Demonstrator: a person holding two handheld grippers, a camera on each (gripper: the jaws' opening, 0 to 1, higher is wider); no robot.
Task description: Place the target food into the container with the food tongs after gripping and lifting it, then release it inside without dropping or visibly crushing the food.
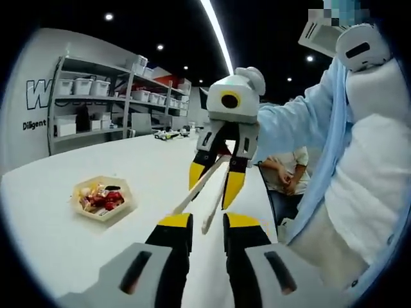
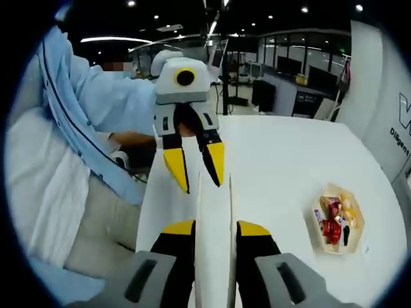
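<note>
Right tool (image 1: 217, 186) clamping food tongs (image 1: 200, 186), left tool (image 2: 200, 173) narrowly parted, wall lettering "Diligent" (image 1: 35, 124)

We see an evenly lit room under a dark ceiling, with round spotlights (image 1: 109, 17) and a long bright light strip (image 1: 218, 32) overhead. The white counter (image 1: 128, 167) takes the light softly, nearly washed out in the right gripper view, with faint shadows. The fisheye bends the shelving (image 1: 96, 102) and the counter's edges toward the rim. Near parts at the bottom look slightly soft; the rest is fairly sharp.
</note>
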